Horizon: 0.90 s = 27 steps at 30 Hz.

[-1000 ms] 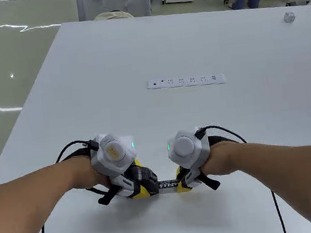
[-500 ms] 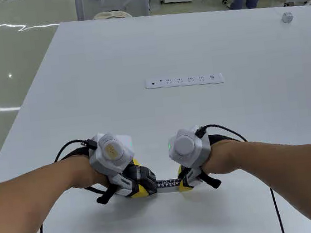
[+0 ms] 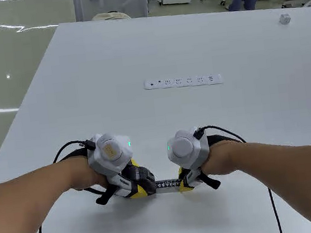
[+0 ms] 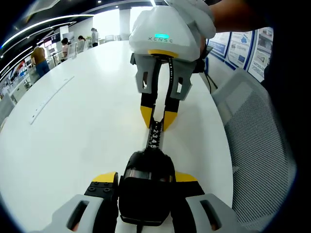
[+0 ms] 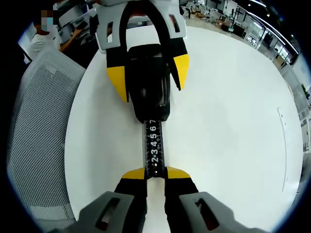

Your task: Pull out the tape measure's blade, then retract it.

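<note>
My left gripper (image 4: 146, 180) has its jaws clamped on the rounded black tape measure (image 4: 147, 167); my right gripper (image 5: 155, 174) jaws pinch its flat numbered blade (image 5: 154, 145) over the smooth white table (image 3: 191, 39).

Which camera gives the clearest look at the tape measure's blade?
The right gripper view: the blade runs up the middle, its numbers readable. The left gripper view shows a shorter, smaller stretch; the head view, a tiny dark strip.

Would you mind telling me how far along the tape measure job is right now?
Done: left tool grips the case, right tool pinches the blade tip. In hand: a short numbered stretch is out. Left: any further pull, then retraction.
</note>
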Each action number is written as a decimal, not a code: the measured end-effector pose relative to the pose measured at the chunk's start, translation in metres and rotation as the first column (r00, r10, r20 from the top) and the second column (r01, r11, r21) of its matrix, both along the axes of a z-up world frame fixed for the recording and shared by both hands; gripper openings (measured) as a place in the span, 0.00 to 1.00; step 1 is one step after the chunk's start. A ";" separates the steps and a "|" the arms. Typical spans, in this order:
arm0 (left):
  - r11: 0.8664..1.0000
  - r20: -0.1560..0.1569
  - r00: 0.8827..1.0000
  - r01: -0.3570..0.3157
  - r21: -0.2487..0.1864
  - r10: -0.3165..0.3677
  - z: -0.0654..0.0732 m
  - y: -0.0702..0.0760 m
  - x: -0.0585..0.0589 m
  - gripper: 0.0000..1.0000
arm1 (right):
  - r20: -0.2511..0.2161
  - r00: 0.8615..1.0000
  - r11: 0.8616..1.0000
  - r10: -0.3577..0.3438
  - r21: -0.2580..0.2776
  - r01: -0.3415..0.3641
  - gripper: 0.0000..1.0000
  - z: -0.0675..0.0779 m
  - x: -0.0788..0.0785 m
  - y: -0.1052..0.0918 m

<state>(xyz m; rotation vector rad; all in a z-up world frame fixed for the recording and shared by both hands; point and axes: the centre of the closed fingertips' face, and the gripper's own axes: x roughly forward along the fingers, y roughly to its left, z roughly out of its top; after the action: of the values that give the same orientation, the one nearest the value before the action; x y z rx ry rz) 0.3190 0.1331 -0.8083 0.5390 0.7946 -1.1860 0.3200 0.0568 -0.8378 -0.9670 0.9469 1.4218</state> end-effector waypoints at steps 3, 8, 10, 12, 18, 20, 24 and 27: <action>1.000 0.002 1.000 -0.001 0.001 0.001 0.000 0.000 0.000 0.39 | 0.000 1.000 1.000 -0.002 -0.005 0.002 0.12 0.000 0.000 -0.001; 1.000 0.007 1.000 -0.006 0.006 0.006 -0.001 0.001 0.000 0.39 | -0.006 1.000 1.000 -0.011 -0.013 0.010 0.12 -0.001 0.000 -0.004; 1.000 0.007 1.000 -0.007 0.008 0.007 -0.001 0.001 0.000 0.39 | -0.008 1.000 1.000 -0.011 -0.016 0.011 0.12 -0.001 0.000 -0.005; 1.000 0.006 1.000 -0.006 0.009 0.006 -0.001 0.001 0.000 0.39 | -0.012 1.000 1.000 -0.016 -0.014 0.016 0.12 -0.001 0.000 -0.006; 1.000 0.003 1.000 -0.011 0.006 0.011 -0.001 0.001 0.000 0.39 | -0.009 1.000 1.000 -0.016 -0.016 0.015 0.12 -0.001 0.000 -0.009; 1.000 0.001 1.000 -0.012 0.006 0.012 -0.002 0.001 0.000 0.39 | -0.011 1.000 1.000 -0.019 -0.019 0.019 0.12 -0.002 0.000 -0.009; 1.000 0.000 1.000 -0.014 0.004 0.014 -0.002 0.001 0.000 0.39 | -0.015 1.000 1.000 -0.019 -0.019 0.018 0.12 -0.002 0.001 -0.011; 1.000 -0.001 1.000 -0.018 0.001 0.018 -0.001 0.001 0.000 0.39 | -0.016 1.000 1.000 -0.016 -0.019 0.015 0.12 -0.001 0.001 -0.013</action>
<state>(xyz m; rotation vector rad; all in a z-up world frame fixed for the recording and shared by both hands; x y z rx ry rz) 0.3187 0.1344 -0.8098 0.5307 0.7996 -1.1694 0.3209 0.0438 -0.8391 -0.9616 0.9796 1.4117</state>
